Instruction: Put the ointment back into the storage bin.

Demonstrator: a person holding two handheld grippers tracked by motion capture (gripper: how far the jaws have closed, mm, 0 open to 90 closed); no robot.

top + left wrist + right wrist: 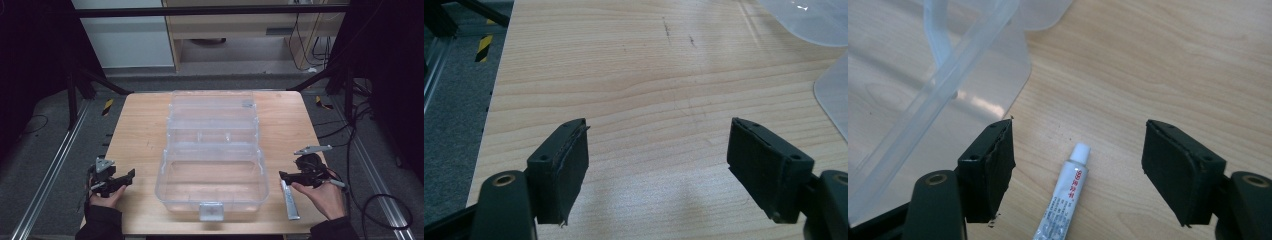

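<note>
R claw (1078,165) stands fairly wide, jaws apart w/ nothing pressed between the pads; glue tube (1063,200) lies on the worktop (1158,65) in the gap, closer to the jaw at left of the R gripper view, touching neither. Tube long axis runs roughly along the claw's line of sight, white cap end away from the hand, so pads face its flanks – a straight close after lowering looks workable (judgement). High view: R claw (286,176) sits just above the near end of the tube (290,199), R of the clear plastic box (212,150), near the worktop's R front corner. L claw (656,165) also wide, empty, bare wood ahead; L claw (131,175) well apart, other side of box, so R hand is far nearer. R gripper view gives tube-to-pad offset + red print on the tube; high view gives box open, compartments look empty, latch facing the person
</note>
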